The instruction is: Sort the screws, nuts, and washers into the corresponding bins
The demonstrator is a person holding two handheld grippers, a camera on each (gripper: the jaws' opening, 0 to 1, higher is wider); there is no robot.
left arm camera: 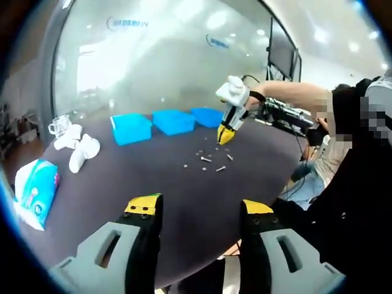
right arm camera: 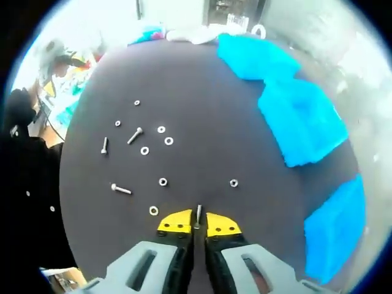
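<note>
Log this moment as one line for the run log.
right gripper: shut on screw | left gripper: open, idle above table | blue bins: closed | loose hardware: on table

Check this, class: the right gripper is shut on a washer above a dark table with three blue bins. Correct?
Not quite. The right gripper is shut on a screw, as the right gripper view shows. The dark table and three blue bins are right.

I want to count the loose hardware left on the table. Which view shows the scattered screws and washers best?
The right gripper view: it looks down on the scattered screws and washers, each piece separate on the dark table. The left gripper view shows them as small, far specks under the right gripper.
</note>
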